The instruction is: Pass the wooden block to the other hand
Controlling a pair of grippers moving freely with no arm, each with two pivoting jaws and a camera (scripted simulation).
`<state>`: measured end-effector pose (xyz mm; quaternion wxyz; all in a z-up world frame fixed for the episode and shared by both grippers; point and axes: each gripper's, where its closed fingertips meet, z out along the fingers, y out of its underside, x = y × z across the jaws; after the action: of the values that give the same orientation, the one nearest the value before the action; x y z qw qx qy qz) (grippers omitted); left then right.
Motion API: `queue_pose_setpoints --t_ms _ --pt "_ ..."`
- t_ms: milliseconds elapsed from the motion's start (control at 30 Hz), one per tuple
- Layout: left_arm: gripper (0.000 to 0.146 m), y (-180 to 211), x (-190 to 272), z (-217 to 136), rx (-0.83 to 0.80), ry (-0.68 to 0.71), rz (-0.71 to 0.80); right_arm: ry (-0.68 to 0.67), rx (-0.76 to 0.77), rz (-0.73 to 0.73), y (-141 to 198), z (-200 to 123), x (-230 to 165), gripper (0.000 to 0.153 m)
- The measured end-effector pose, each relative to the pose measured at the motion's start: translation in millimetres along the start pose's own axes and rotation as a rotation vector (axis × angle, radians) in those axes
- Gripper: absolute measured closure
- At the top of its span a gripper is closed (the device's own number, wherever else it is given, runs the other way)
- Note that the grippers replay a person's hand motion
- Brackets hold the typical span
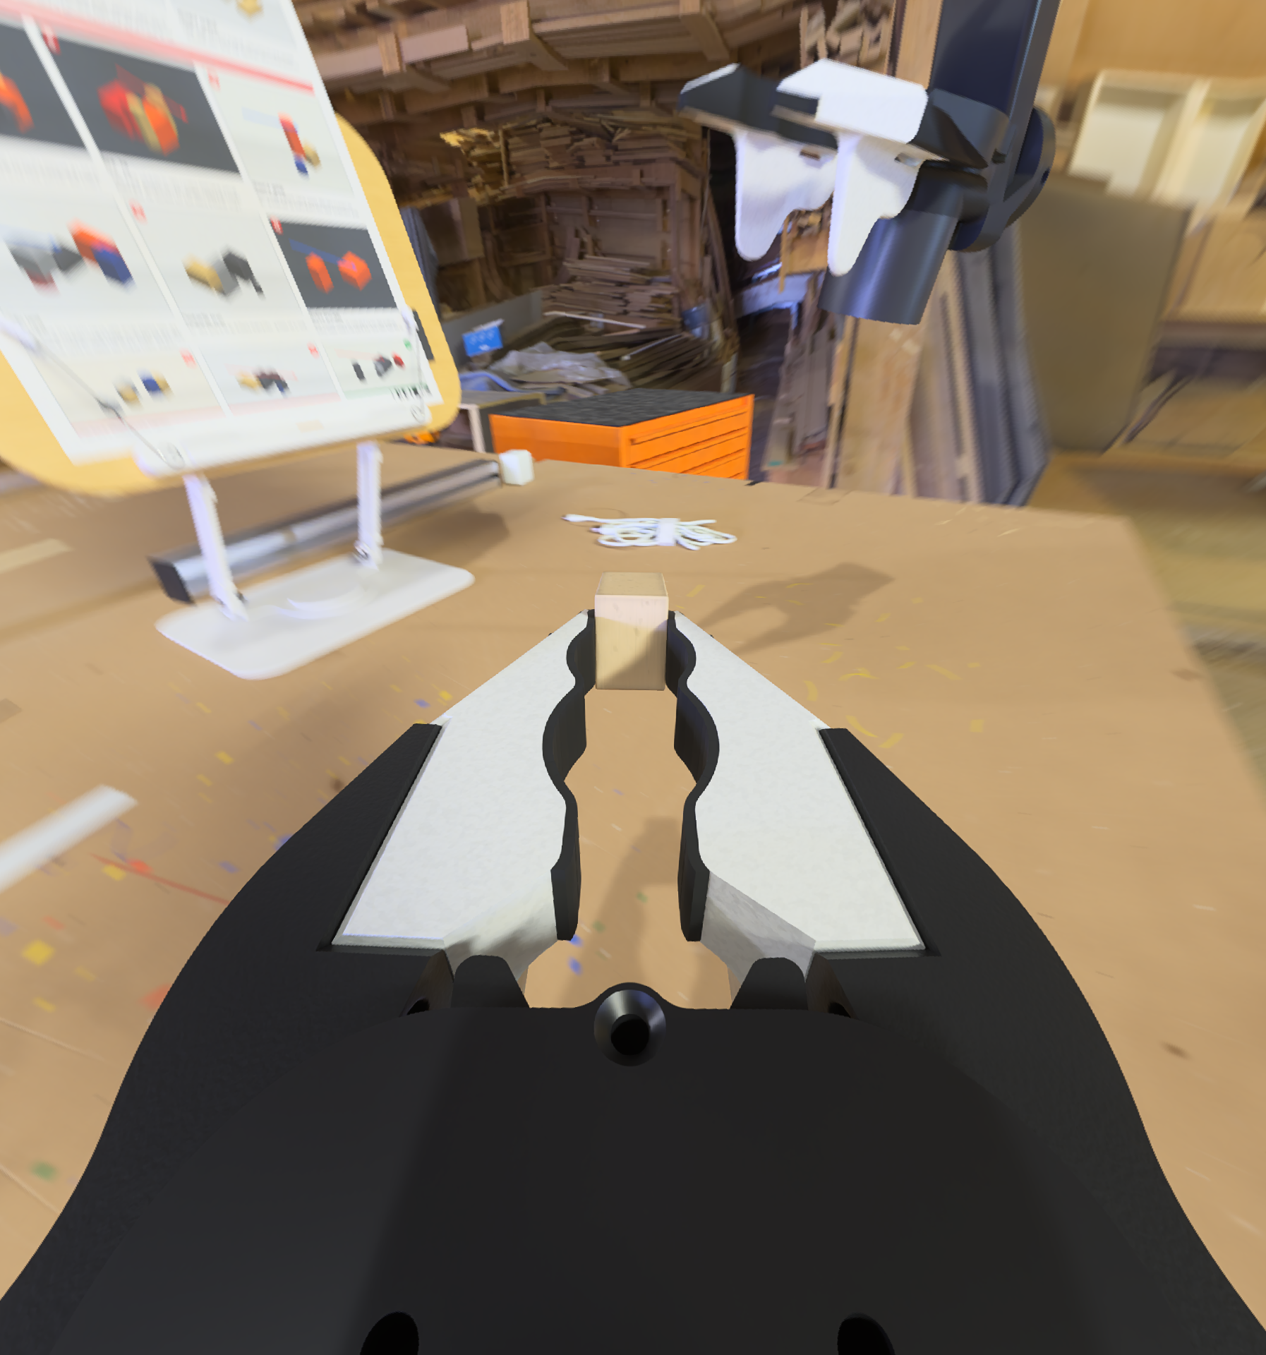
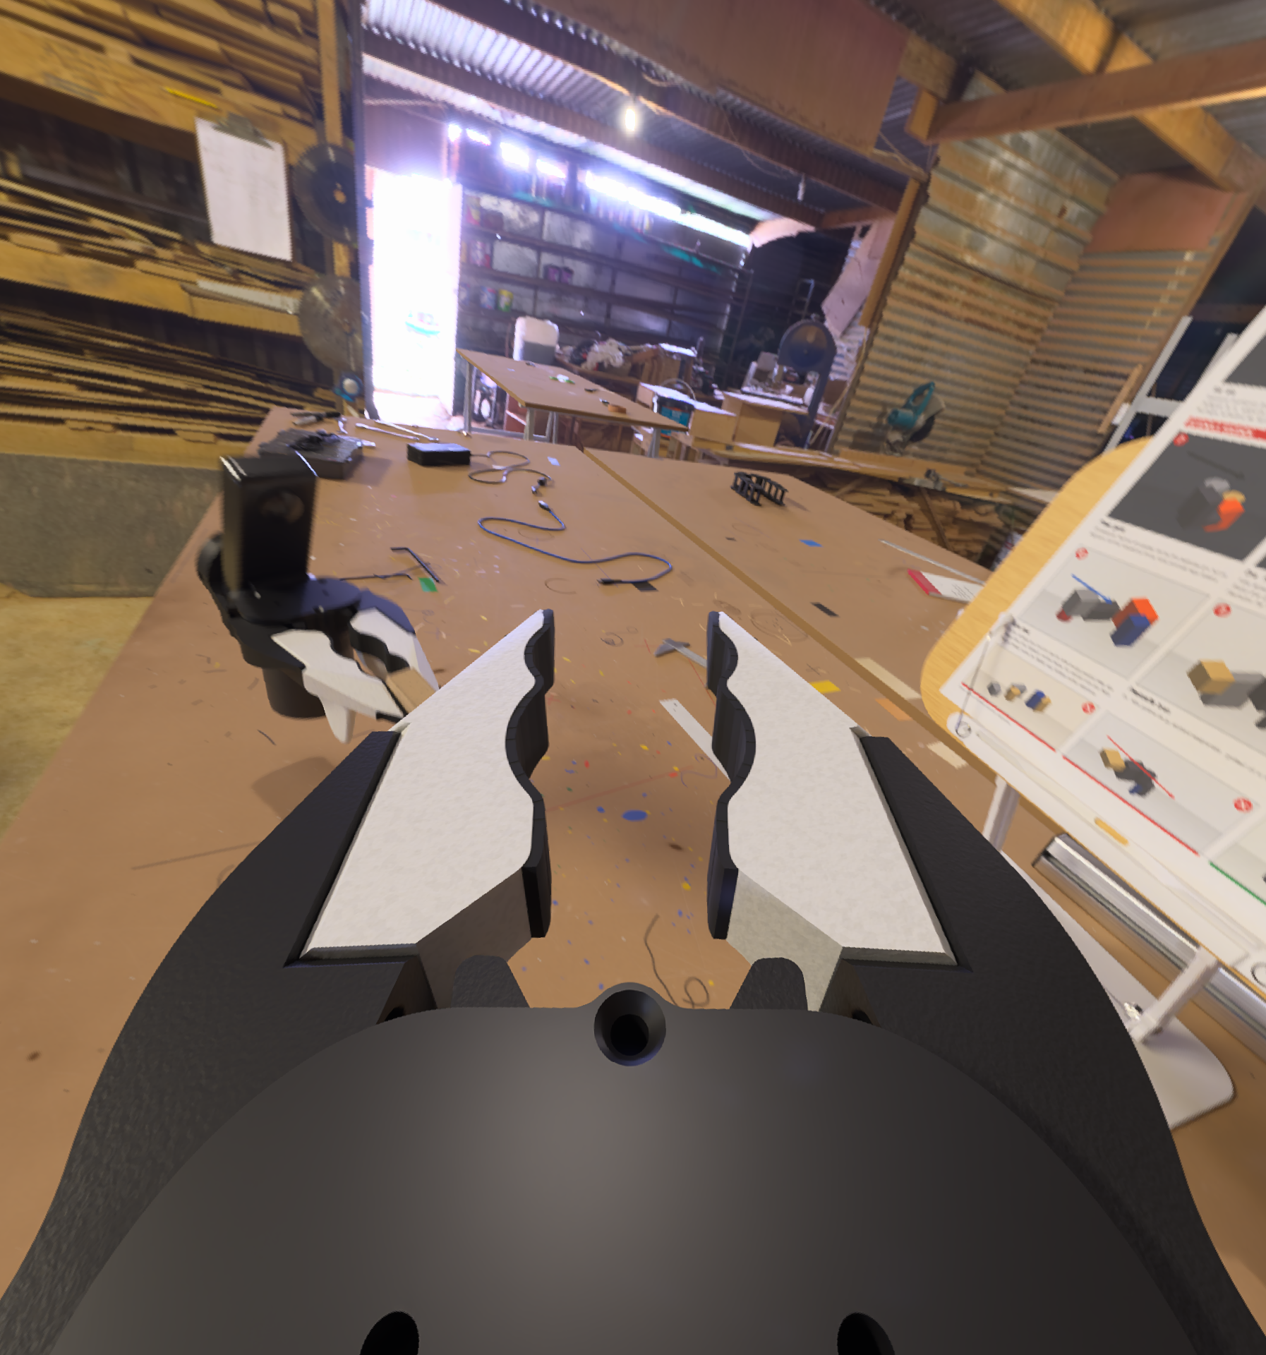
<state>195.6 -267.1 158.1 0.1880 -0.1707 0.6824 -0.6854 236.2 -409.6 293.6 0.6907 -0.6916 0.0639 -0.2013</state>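
Observation:
The wooden block (image 1: 630, 638) is a small pale cube. My left gripper (image 1: 630, 623) is shut on it at the fingertips and holds it just above the brown table (image 1: 945, 770). My right gripper (image 1: 799, 253) hangs open and empty in the air, up and to the right of the block, fingers pointing down. In the right wrist view my right gripper (image 2: 630, 619) is open with nothing between its fingers. The left gripper (image 2: 384, 696) shows at the left there, with a sliver of the block (image 2: 404, 685) between its fingers.
An instruction board on a white stand (image 1: 175, 220) stands at the left, and it also shows in the right wrist view (image 2: 1165, 696). A coiled white cable (image 1: 652, 531), a metal rail (image 1: 322, 535), a blue cable (image 2: 579, 550) and small tools lie on the table.

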Motion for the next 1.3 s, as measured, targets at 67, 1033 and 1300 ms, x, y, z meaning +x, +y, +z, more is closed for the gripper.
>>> queue_pose_setpoints --t_ms 67,1033,1300 --pt "0.129 -15.9 -6.8 17.9 -0.008 -0.041 0.149 0.021 -0.020 0.007 15.9 0.3 12.7 0.104" --pt "0.129 -34.2 -4.0 78.2 0.139 0.145 0.014 -0.570 -0.204 1.276 94.5 79.7 -48.0 0.089" --pt "0.129 -30.0 -1.2 80.2 0.133 0.125 0.082 -0.670 -0.244 1.399 98.5 82.9 -58.4 0.124"
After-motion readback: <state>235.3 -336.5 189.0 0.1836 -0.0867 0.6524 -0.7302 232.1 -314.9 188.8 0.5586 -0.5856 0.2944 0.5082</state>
